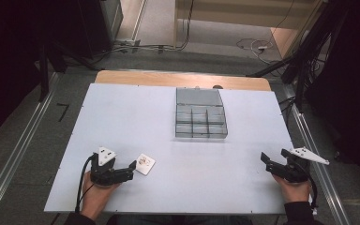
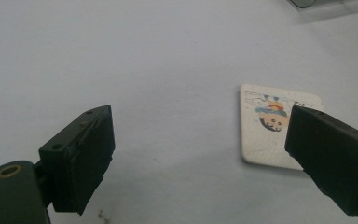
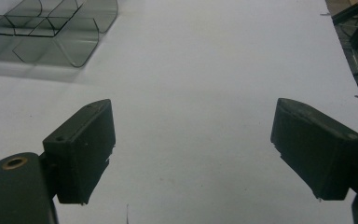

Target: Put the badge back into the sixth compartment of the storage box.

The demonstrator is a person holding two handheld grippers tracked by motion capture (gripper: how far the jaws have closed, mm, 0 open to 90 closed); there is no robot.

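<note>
Clearly, the left claw (image 1: 132, 165) is the one nearer to the work: in the high view it rests low at the near left of the white surface (image 1: 122, 117), with its jaws spread and nothing between them. The small square card (image 1: 145, 164) lies flat on the surface, just beside the claw's tip, on the side toward the middle of the surface. In the left gripper view the same card (image 2: 270, 128) shows a little cartoon print and sits off the centre line of the left claw (image 2: 200, 154); the jaw on the right of that view partly covers its near corner, while the other jaw stands well apart from it. I cannot tell if that jaw touches the card or only hangs above it. The card is almost square, so it has no real long axis; what matters, in my judgement, is that the claw must shift sideways toward it before the jaws can take one edge.

The right claw (image 1: 265, 159) is at the near right edge, also spread and holding nothing, well apart from the card. In the right gripper view its jaws frame bare surface.

Farther away, near the far middle, stands the clear compartment box (image 1: 200, 123), open, with its dividers visible.
</note>
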